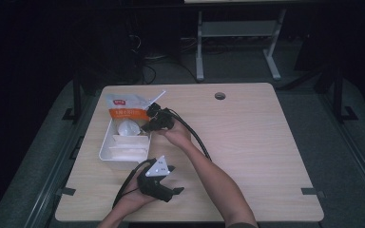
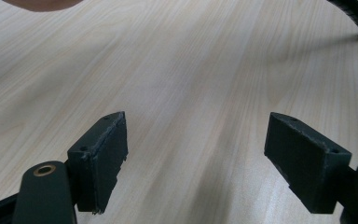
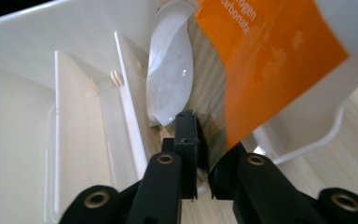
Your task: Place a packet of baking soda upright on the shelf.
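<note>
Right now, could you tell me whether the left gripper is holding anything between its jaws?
No, the left gripper has its jaws standing wide apart over the bare wooden table, with nothing between them.

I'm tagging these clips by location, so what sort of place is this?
Probably a lab or workshop set up for recording, not a home. A plain wooden table stands on grey flooring in a dark room, the metal frame of another bench stands behind it, and cables lie on the floor.
</note>
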A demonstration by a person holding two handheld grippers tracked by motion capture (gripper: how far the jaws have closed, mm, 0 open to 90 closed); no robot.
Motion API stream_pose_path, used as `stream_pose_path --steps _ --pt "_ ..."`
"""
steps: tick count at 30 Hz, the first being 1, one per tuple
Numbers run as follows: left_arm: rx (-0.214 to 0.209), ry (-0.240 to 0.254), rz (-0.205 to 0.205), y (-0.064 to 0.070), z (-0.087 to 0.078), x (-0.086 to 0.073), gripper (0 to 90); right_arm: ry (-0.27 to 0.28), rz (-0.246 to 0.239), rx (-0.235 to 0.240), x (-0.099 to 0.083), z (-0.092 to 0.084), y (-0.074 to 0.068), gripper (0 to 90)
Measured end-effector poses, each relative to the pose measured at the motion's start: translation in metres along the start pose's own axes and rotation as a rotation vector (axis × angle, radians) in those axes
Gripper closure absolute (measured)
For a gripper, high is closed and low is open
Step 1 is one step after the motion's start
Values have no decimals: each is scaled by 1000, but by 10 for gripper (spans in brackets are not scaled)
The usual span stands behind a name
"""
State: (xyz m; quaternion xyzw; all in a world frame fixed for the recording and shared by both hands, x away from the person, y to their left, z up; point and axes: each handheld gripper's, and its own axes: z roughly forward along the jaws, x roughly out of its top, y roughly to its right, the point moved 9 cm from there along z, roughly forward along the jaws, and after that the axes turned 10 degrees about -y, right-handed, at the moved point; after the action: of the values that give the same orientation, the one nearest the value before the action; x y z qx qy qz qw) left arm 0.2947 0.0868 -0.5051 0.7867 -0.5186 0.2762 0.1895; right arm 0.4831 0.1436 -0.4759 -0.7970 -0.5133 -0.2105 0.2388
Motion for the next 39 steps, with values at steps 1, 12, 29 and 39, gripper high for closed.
stream_pose_path --steps 1,12,29,39 --pt "0 2 -1 0 0 0 210 6 4 7 0 1 0 852" --pt "0 3 -3 0 -1 0 209 40 37 49 -2 -6 0 808" --pt "0 1 0 -1 0 0 209 106 82 122 -15 -41 3 611" --pt "2 4 -9 -3 -2 0 209 130 84 135 -29 -63 1 536"
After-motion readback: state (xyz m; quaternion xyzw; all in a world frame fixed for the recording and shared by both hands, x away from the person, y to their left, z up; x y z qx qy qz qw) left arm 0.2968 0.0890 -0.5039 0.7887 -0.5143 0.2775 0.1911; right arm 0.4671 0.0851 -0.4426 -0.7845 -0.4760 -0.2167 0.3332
